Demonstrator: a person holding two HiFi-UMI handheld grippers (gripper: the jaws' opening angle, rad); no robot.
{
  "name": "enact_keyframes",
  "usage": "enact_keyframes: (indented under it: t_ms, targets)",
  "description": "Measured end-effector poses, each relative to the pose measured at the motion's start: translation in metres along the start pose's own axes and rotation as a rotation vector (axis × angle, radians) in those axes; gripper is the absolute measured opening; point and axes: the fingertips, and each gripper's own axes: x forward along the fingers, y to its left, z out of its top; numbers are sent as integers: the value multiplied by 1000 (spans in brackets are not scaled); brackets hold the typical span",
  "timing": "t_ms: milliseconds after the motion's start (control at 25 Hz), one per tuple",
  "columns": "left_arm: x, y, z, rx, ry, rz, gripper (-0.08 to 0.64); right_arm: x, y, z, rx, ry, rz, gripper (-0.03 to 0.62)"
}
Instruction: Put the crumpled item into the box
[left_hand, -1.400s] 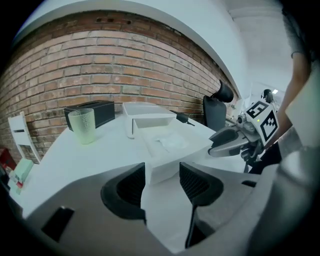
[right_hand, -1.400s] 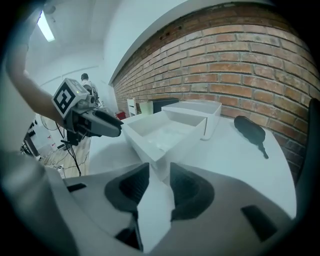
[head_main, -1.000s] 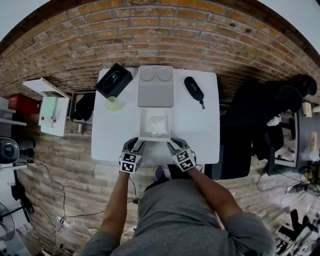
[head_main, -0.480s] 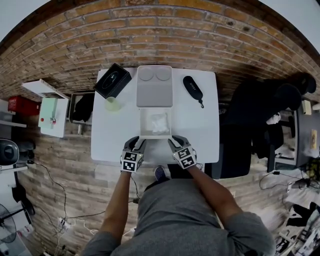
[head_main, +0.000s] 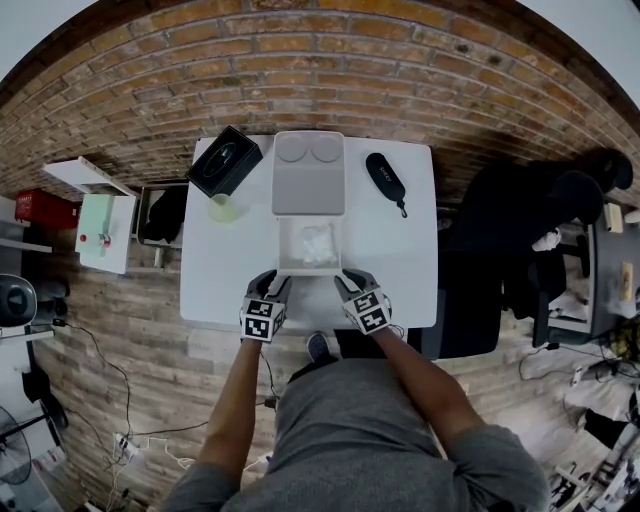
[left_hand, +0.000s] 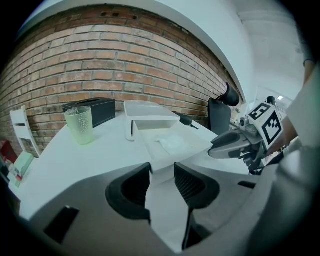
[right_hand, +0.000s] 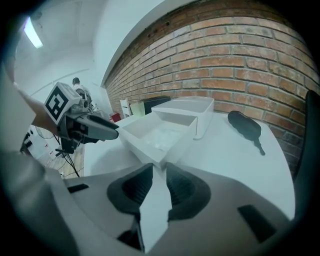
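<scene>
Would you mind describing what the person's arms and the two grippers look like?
Both the left gripper and the right gripper have light grey moulded bodies, black ribbed pads inside the jaws, and a white cube printed with black square markers. The person wears a grey short-sleeved shirt; the forearms are bare.

Box (head_main: 284, 245) and table (head_main: 220, 270) look smooth, matt; brick wall (head_main: 300, 70) rough (cup (left_hand: 79, 125): dimpled translucent plastic).

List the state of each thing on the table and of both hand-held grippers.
White box: open-topped.
Crumpled item: inside the box.
Green cup: upright.
Black case: lying flat.
Left hand-held gripper: jaws apart at the box's near corner.
Right hand-held gripper: jaws slightly apart at the other near corner.
</scene>
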Motion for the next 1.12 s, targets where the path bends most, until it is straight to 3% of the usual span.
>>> enact_keyframes:
  t_ms: [880, 1120]
  targets:
    - [5, 5, 6, 0, -2, 18, 150, 7, -4, 2, -33, -1, 39, 97]
    - [7, 6, 9, -10, 1, 29, 150, 6, -7, 6, -3, 14, 33, 97]
